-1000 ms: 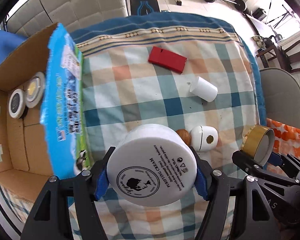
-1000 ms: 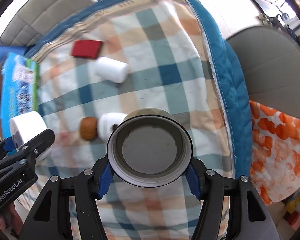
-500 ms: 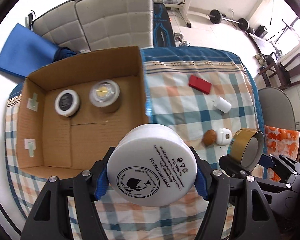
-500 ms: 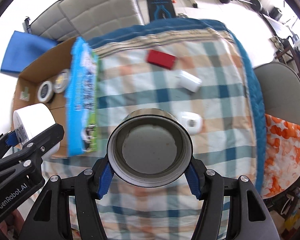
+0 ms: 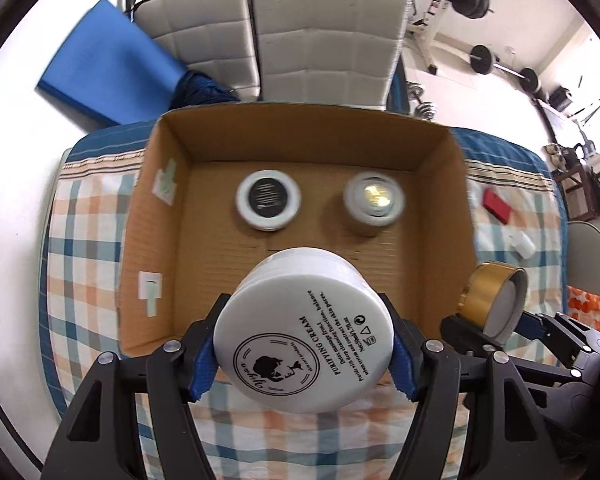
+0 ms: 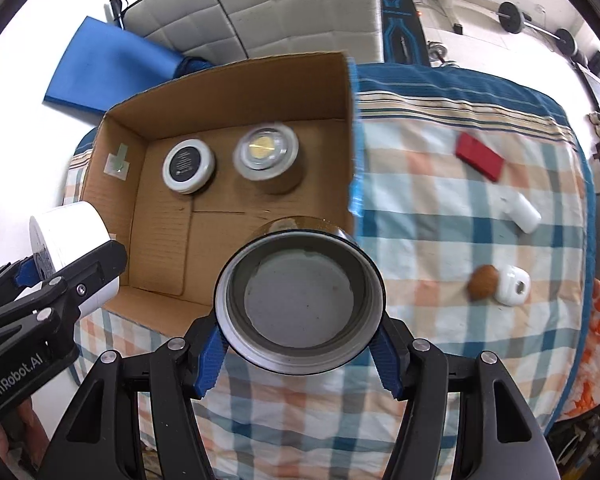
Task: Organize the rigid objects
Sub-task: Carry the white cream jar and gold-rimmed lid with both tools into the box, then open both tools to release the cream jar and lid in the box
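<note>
My left gripper (image 5: 302, 364) is shut on a white cream jar (image 5: 304, 332), held above the near edge of an open cardboard box (image 5: 300, 124). My right gripper (image 6: 298, 354) is shut on a gold-sided jar (image 6: 300, 300) with a grey base, hanging over the box's near right corner (image 6: 350, 216). Two jars stand inside the box: a white one with a black lid (image 5: 268, 204) and a gold-topped one (image 5: 374, 204). In the left wrist view the gold-sided jar (image 5: 492, 300) shows at the right. The right wrist view has the white cream jar (image 6: 72, 252) at its left edge.
On the checked cloth (image 6: 440, 208) to the right of the box lie a red flat case (image 6: 480, 156), a white cylinder (image 6: 522, 212), a brown nut-like object (image 6: 482, 282) and a small white device (image 6: 512, 284). Grey cushions (image 5: 280, 40), a blue mat (image 5: 104, 64) and barbells (image 5: 500, 64) lie beyond the bed.
Both grippers have moved left and upward with their jars. The view went from the cloth's loose objects to the box, which now lies below and ahead. Neither grip changed.
</note>
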Demonstrator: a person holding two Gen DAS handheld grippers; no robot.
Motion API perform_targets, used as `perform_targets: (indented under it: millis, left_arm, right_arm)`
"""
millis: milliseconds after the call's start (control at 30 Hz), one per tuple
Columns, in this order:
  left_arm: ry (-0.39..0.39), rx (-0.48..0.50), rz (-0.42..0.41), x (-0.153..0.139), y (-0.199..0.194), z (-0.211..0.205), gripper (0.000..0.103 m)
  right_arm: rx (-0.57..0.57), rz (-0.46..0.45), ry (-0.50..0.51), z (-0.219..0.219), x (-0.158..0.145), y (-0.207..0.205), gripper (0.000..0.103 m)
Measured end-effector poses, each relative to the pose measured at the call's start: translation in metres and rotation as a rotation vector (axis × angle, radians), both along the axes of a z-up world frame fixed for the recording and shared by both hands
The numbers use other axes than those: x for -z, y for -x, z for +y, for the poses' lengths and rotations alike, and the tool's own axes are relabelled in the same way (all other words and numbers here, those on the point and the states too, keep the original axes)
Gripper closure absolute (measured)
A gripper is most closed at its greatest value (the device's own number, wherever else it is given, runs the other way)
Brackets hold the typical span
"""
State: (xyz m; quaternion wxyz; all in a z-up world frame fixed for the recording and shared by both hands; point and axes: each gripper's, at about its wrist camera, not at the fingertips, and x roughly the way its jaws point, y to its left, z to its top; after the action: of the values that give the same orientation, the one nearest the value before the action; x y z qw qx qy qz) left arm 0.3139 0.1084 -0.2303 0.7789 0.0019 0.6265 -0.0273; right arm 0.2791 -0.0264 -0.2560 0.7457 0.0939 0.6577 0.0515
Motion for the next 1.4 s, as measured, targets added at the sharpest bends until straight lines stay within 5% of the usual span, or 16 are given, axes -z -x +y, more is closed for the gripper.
perform_targets:
  millis: [267, 567, 1400]
  left_arm:
    - [-0.053, -0.074, 0.126, 0.071, -0.05, 0.055, 0.036]
    - [-0.123, -0.089, 0.216, 0.132, -0.083, 0.061, 0.036]
    - [-0.048, -0.043, 0.247, 0.157, -0.11, 0.032, 0.036]
  right_arm:
    - [0.022, 0.087, 0.023, 0.039, 0.052, -0.042, 0.039]
    - [0.042, 0.173, 0.079, 0.053, 0.105, -0.067, 0.039]
    - [0.092, 0.256, 0.114, 0.042, 0.145, -0.078, 0.038]
